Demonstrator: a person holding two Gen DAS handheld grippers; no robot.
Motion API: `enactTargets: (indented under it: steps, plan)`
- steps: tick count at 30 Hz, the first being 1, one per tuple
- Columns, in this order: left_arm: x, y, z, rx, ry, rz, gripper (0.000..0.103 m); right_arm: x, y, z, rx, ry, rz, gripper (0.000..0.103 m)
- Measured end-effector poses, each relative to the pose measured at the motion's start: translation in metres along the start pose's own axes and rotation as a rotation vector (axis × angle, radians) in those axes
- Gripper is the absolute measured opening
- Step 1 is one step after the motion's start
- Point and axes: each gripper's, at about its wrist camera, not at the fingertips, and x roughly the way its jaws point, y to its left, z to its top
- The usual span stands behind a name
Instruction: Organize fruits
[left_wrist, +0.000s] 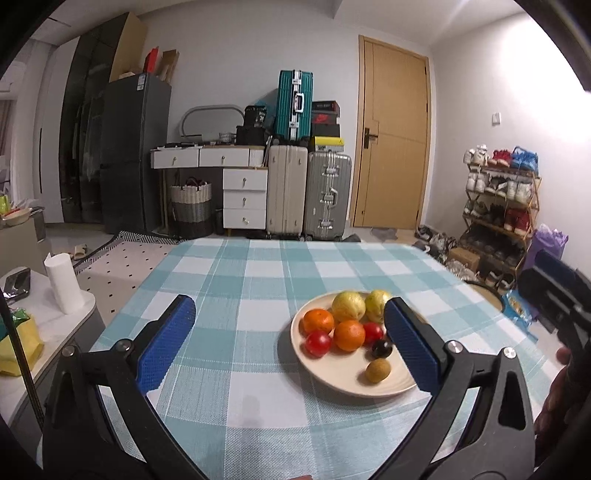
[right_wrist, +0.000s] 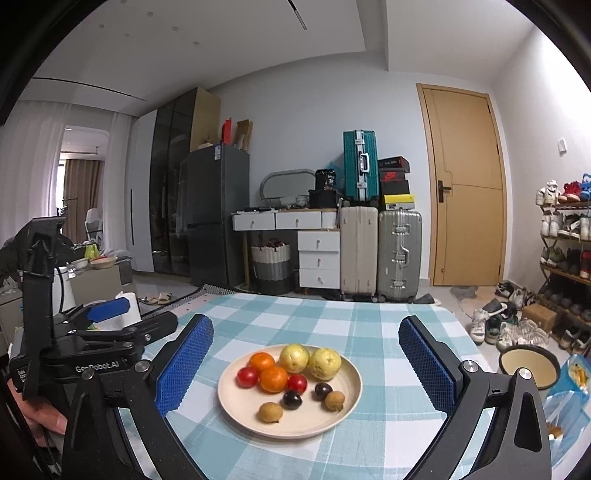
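A cream plate (right_wrist: 332, 413) sits on the teal checked tablecloth (right_wrist: 280, 317) and holds several fruits: two oranges (right_wrist: 273, 378), two yellow guavas (right_wrist: 324, 363), red tomatoes (right_wrist: 247, 376), dark plums (right_wrist: 292, 399) and brown longans (right_wrist: 269, 412). The plate also shows in the left wrist view (left_wrist: 332, 376). My right gripper (right_wrist: 306, 365) is open and empty, above the plate's near side. My left gripper (left_wrist: 290, 341) is open and empty, left of the plate; its right finger (left_wrist: 410, 341) hides part of the plate.
A dark bowl (right_wrist: 528, 365) and blue snack bags (right_wrist: 570, 402) lie at the table's right. A white paper roll (left_wrist: 62, 284) stands on a side table at left. Suitcases (left_wrist: 306, 192), drawers and a shoe rack (left_wrist: 498, 206) stand beyond the table's far edge.
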Motion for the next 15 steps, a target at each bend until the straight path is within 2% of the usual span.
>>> enactTargets:
  steps: [15]
  plan:
    - [0.043,0.006,-0.033,0.002,0.057,0.029,0.102,0.027,-0.015,-0.036,-0.022,0.085,-0.025,0.103]
